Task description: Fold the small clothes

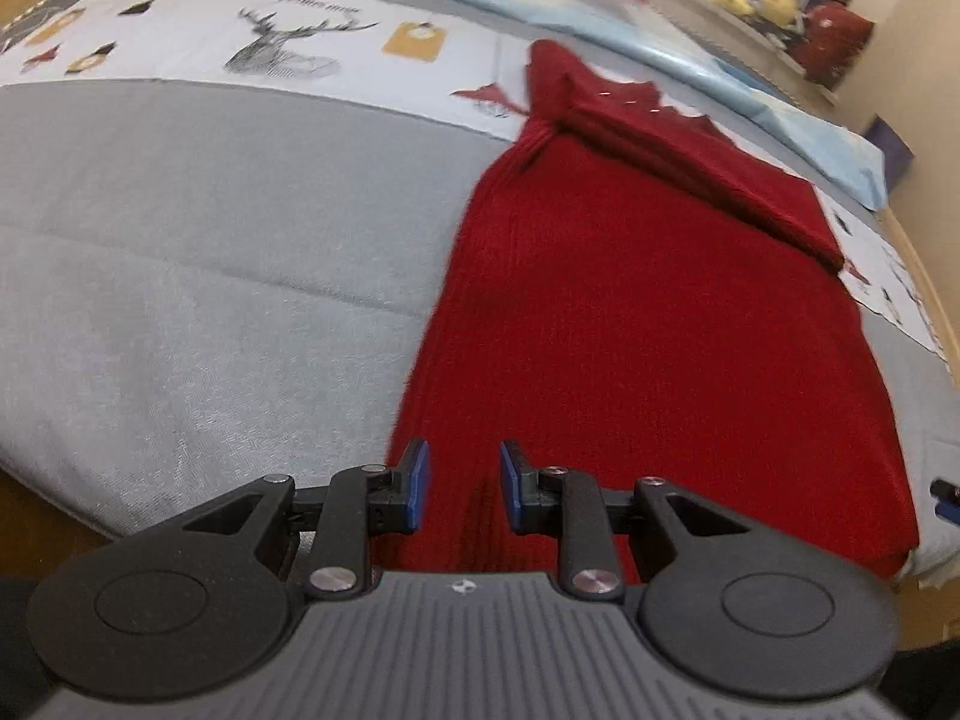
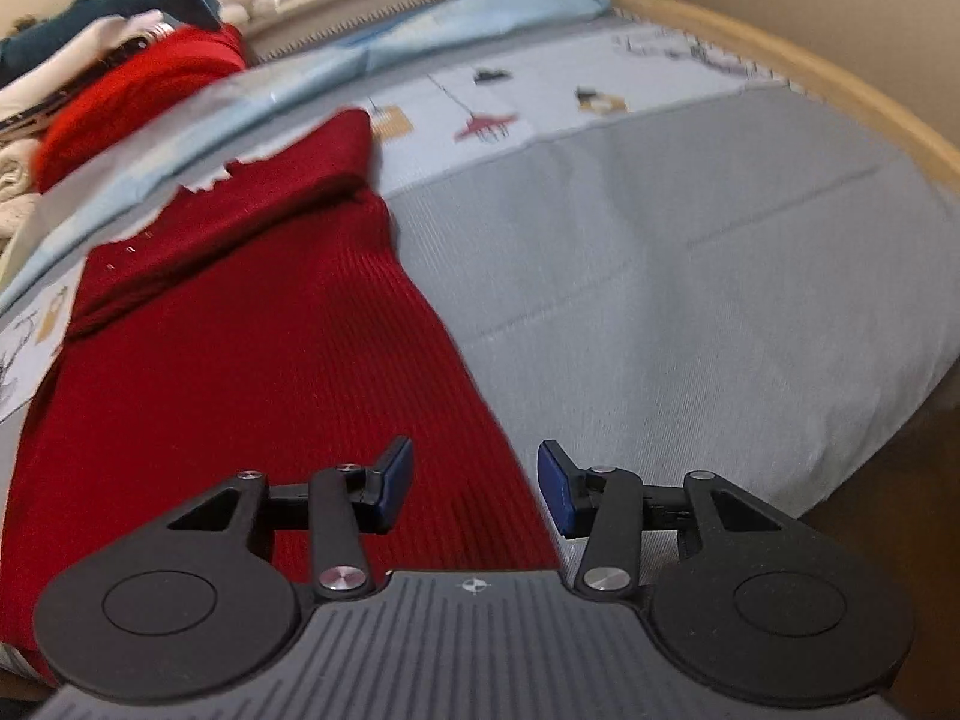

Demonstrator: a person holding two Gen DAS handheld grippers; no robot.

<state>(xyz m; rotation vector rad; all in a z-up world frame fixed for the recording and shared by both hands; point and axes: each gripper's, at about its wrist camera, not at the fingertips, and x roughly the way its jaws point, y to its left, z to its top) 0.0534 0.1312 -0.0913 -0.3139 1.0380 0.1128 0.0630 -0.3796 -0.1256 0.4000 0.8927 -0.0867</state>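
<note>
Jaws of the left gripper [image 1: 463,486] and right gripper [image 2: 474,486] are parted, nothing pinched — each is poised over a near corner of the red knit garment [image 1: 630,312], spread flat on the grey bedspread [image 1: 210,228]. Both hem corners should be nipped evenly — layers caught together — before folding.

One dark red knitted garment [image 1: 630,312] lies on one bed [image 1: 210,240]. One light blue folded sheet [image 2: 372,42] lies behind it. Two hand-held grippers show: the left hand-held gripper [image 1: 463,483] and the right hand-held gripper [image 2: 474,483].
</note>
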